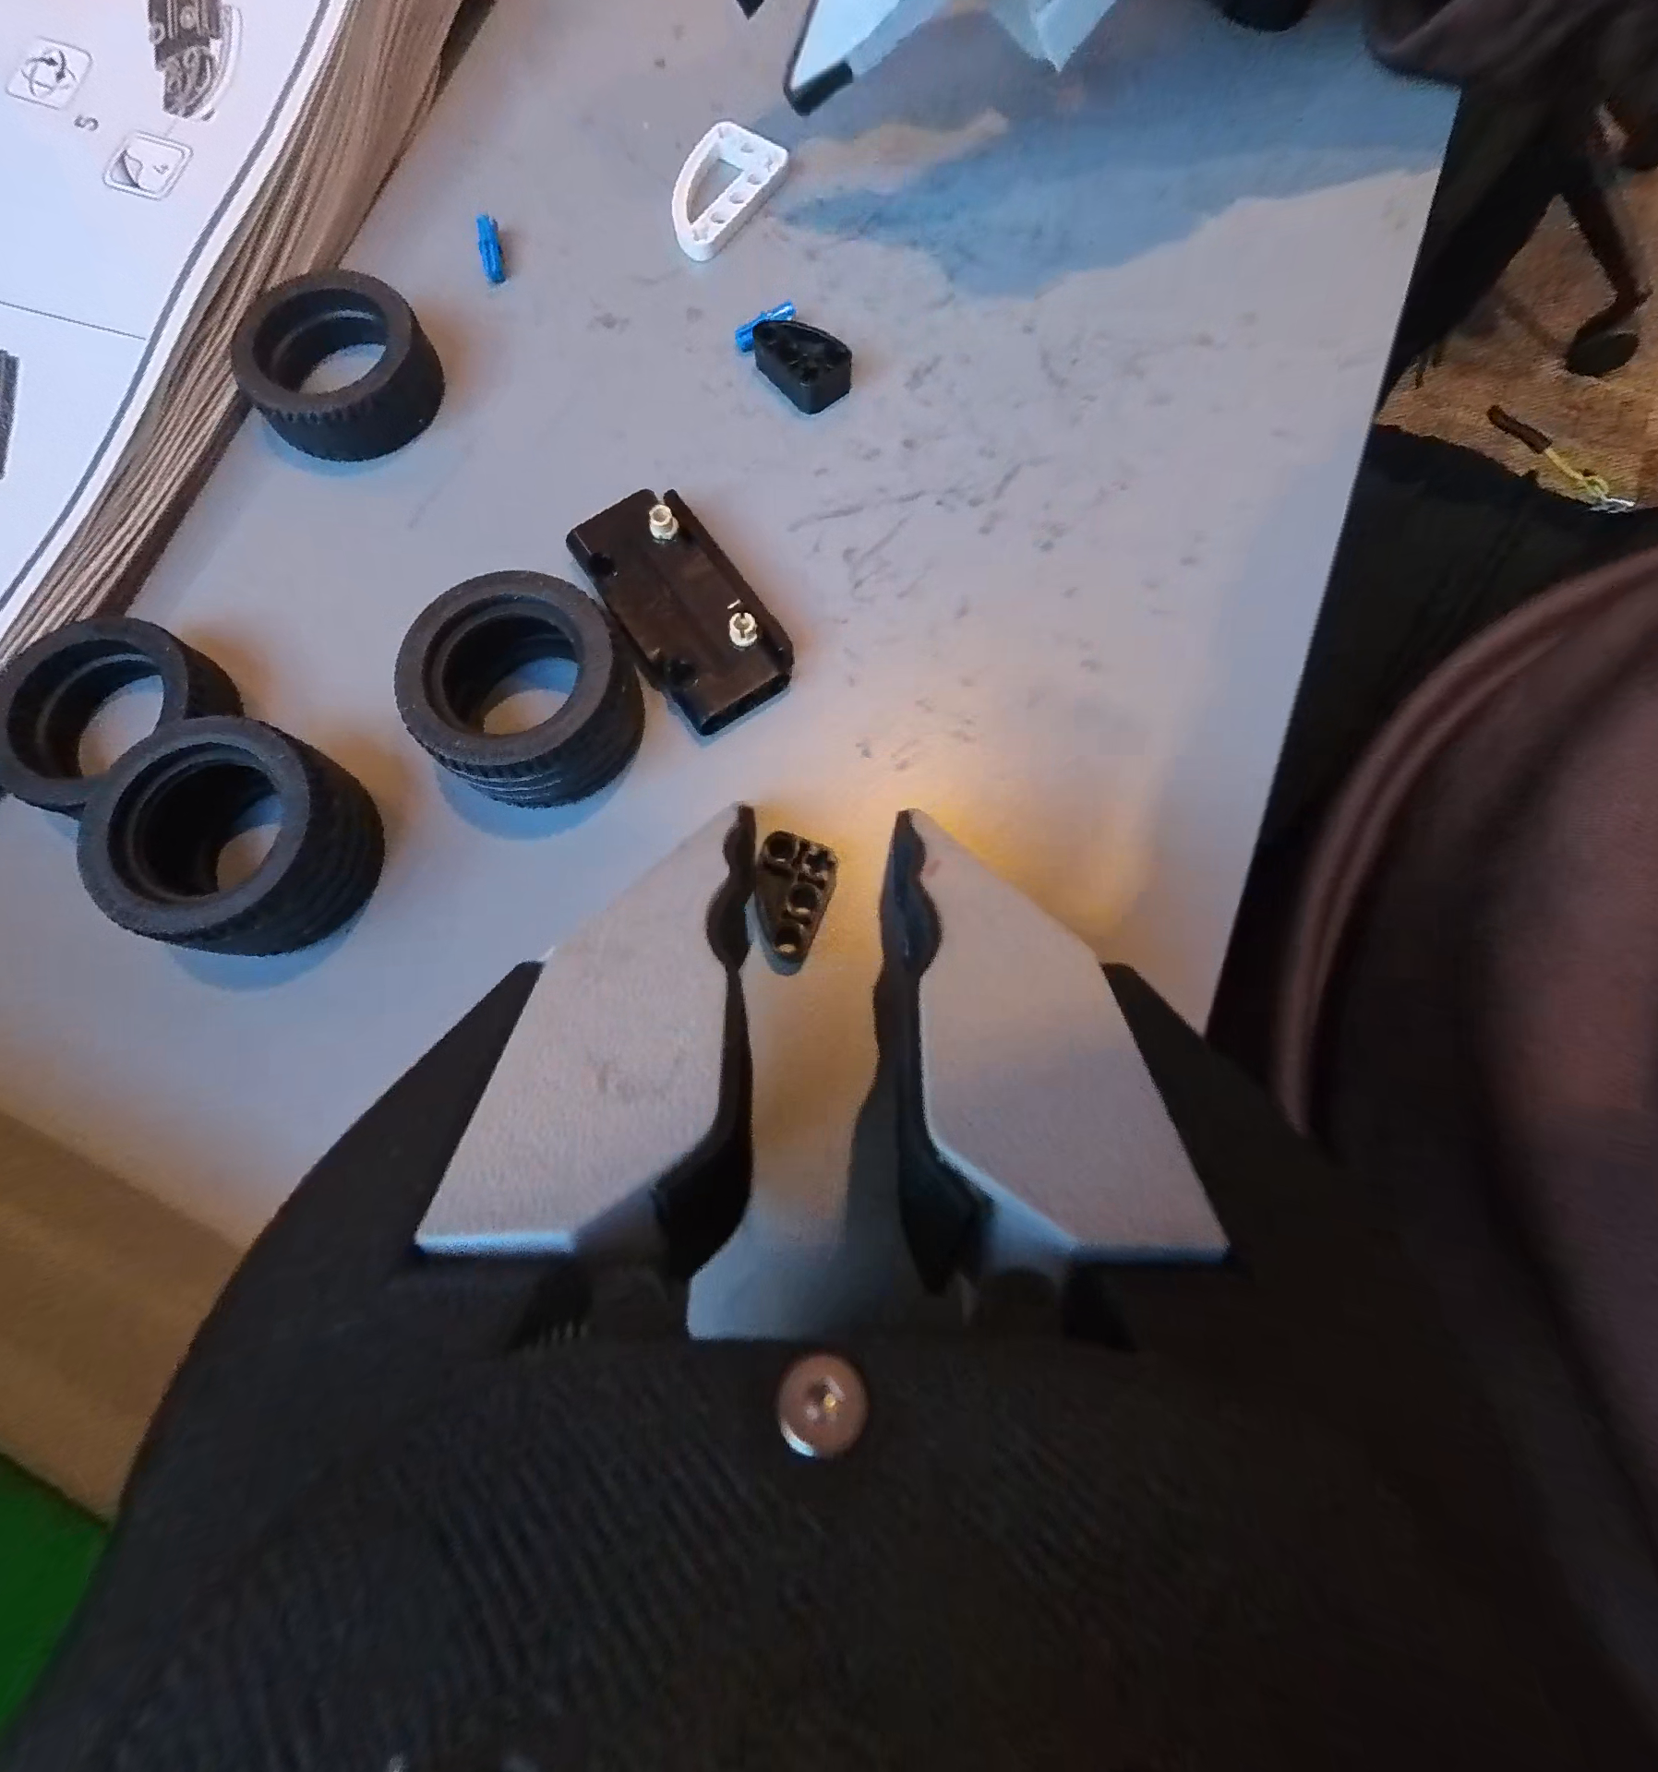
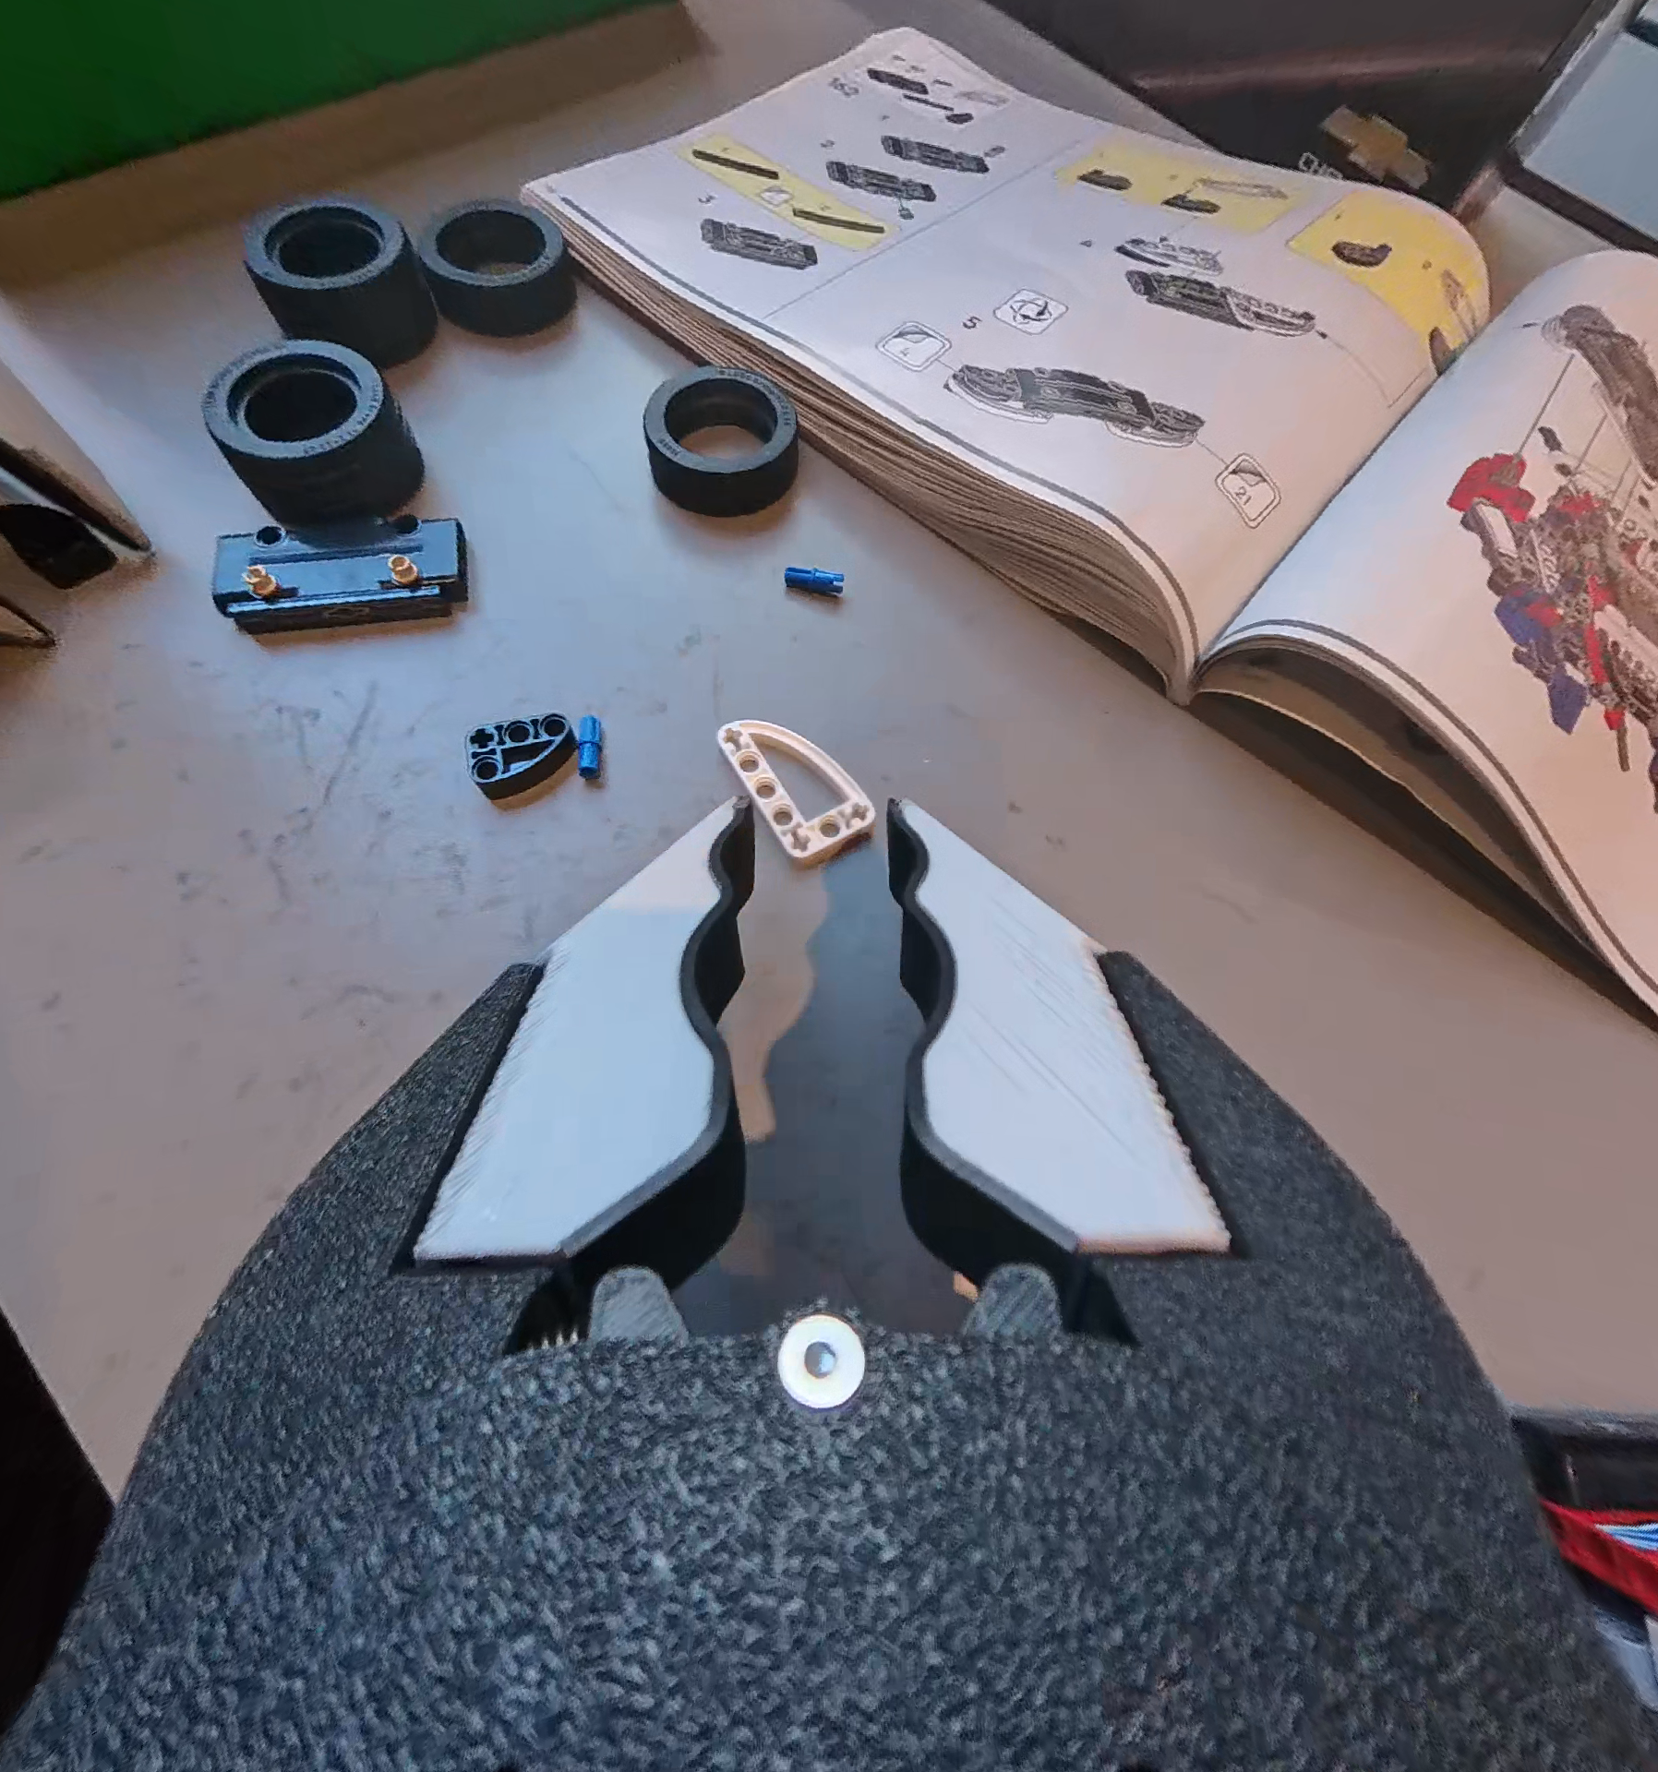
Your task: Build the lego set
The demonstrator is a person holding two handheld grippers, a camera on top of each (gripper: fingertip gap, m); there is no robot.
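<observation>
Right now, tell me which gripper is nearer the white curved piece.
Right. The right gripper has its open jaws at the white curved piece, which lies just ahead of them. The left gripper sits across the table, over a small black piece.

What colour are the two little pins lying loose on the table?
Blue. The pins show best in the right wrist view.

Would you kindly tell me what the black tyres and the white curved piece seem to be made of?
The black tyres look like matte rubber: dull surface, fine ribbed tread. The white curved piece looks like hard moulded plastic, smooth with a slight sheen and crisp holes. Neither is certain from looks alone.
</observation>
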